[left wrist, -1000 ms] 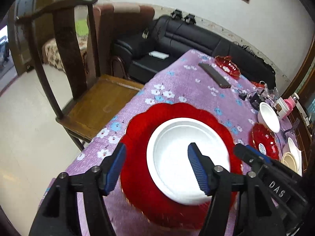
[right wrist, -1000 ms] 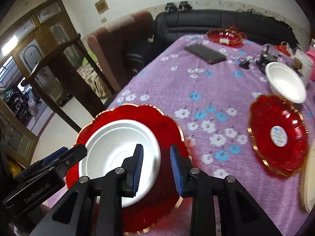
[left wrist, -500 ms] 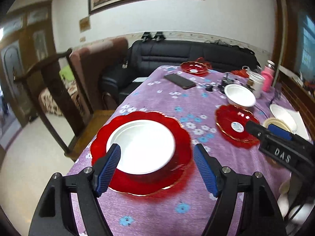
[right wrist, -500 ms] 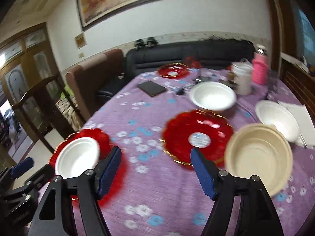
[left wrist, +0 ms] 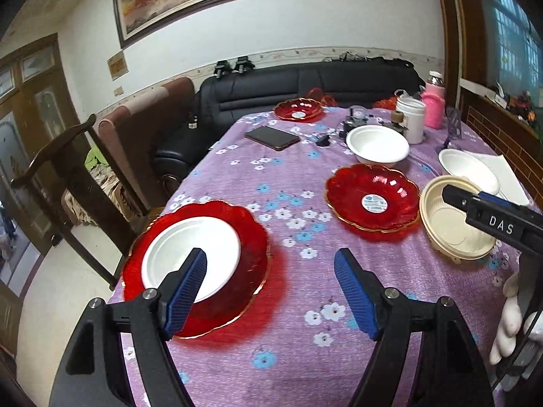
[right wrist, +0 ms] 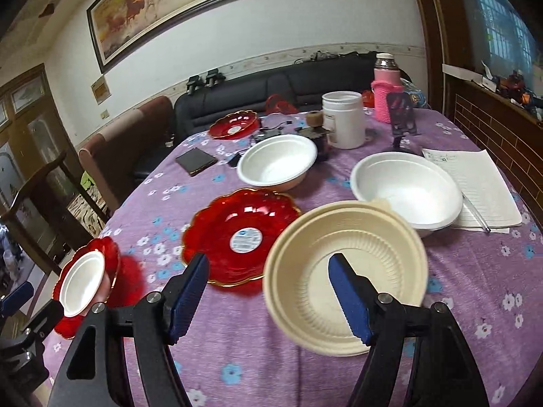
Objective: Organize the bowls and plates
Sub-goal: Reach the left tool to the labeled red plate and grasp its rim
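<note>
A white bowl [left wrist: 191, 252] sits in a red scalloped plate [left wrist: 253, 240] at the near left of the purple table; it also shows in the right wrist view [right wrist: 83, 281]. A second red plate [left wrist: 371, 200] [right wrist: 242, 234] lies mid-table beside a cream bowl [left wrist: 454, 227] [right wrist: 342, 278]. Two more white bowls [right wrist: 276, 162] [right wrist: 405, 190] stand behind. A third red plate [right wrist: 234, 123] lies far back. My left gripper [left wrist: 271, 281] is open and empty just right of the stacked bowl. My right gripper [right wrist: 266, 285] is open and empty over the cream bowl's near left rim.
A black phone [left wrist: 272, 137], a white jar [right wrist: 342, 118], a pink flask [right wrist: 387, 93], cables and a paper sheet [right wrist: 475, 186] lie on the table. A wooden chair [left wrist: 64, 176] stands at the left edge. A black sofa [left wrist: 305, 84] is behind.
Both grippers have pulled back and up from the white bowl in the red plate. The right gripper opened wide and swung right to the cream bowl. The left gripper shifted right.
</note>
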A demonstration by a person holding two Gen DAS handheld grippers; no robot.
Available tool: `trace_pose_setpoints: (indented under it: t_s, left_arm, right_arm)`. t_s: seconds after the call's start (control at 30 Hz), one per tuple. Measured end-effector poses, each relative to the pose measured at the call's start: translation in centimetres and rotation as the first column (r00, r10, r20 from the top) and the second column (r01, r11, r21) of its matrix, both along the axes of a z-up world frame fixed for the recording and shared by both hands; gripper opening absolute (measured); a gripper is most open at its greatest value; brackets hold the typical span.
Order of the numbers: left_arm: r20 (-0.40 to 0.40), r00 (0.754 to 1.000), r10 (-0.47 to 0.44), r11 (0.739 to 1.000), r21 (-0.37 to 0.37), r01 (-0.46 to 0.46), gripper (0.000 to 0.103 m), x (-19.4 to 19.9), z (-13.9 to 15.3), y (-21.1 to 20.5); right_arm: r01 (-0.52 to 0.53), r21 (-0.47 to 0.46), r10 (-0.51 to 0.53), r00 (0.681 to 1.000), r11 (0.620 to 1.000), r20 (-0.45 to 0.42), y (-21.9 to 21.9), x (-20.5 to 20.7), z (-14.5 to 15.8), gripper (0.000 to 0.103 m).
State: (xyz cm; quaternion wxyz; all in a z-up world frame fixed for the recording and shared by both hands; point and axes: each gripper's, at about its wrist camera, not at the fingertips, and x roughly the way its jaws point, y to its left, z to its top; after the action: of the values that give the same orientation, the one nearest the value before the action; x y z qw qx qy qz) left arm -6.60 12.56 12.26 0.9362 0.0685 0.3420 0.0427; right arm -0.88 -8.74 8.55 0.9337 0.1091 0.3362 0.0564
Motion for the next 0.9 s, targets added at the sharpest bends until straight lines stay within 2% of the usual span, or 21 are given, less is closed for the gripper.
trace_pose_setpoints:
  t_s: [0.17,0.43,0.53,0.7,0.9]
  left_arm:
    - [-0.036,0.999,-0.019,1.0,-0.002,0.019,0.077,1.7,-0.9,-1.2]
    - [-0.094,0.995,-0.028,0.998,-0.057,0.023,0.077,4.7,-2.8,-1.5]
    - [-0.106,0.994,-0.032,0.996,-0.081,0.023,0.077,5.9,-3.0,-1.6]
    - [-0.144,0.989,-0.043,0.983,-0.183,0.016,0.077,8.8,-3.1,-1.7]
    - [-0.16,0.984,-0.076,0.946,-0.323,0.02,0.077,12.6,-3.8,-3.0]
  right_arm:
    - [0.002,0.001,-0.002,1.0,1.0,-0.023,-1.1,1.0,-0.6,0.077]
    - [0.029,0.051,-0.026,0.999,0.998,-0.047,-3.5,4.2,-0.8,0.077]
    - [0.01,0.062,-0.007,0.999,0.998,-0.051,-3.6,5.8,-0.6,0.077]
    - [-0.049,0.061,0.055,0.994,0.997,-0.095,-2.5,9.0,-0.9,0.077]
    - [-0.098,0.048,0.105,0.974,0.994,-0.2,-1.8,13.8,-2.4,0.077]
